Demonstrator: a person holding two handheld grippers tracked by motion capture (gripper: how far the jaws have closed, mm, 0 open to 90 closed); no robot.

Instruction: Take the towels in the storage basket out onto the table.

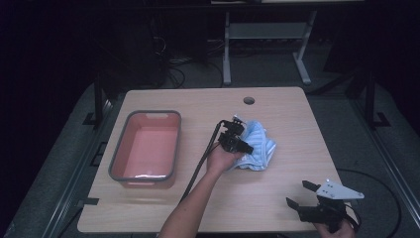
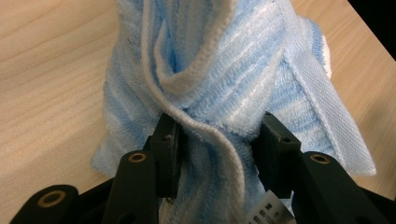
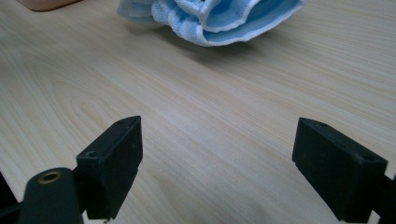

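A crumpled light-blue striped towel (image 1: 258,145) lies on the wooden table (image 1: 297,114) right of centre. My left gripper (image 1: 237,135) is on the towel's left side, held by a hand whose forearm reaches in from the bottom. In the left gripper view, the left gripper (image 2: 218,140) has a thick fold of the towel (image 2: 210,70) bunched between its jaws, which press on it from both sides. My right gripper (image 1: 300,193) hovers near the table's front right corner, open and holding nothing. The right gripper view has the right gripper (image 3: 217,154) over bare wood, the towel (image 3: 210,14) well ahead.
A pink tub with a grey rim (image 1: 119,153) stands on the left half of the table, nothing visible inside. A round cable hole (image 1: 248,100) sits near the far edge. Desk legs and cables lie on the dark floor beyond.
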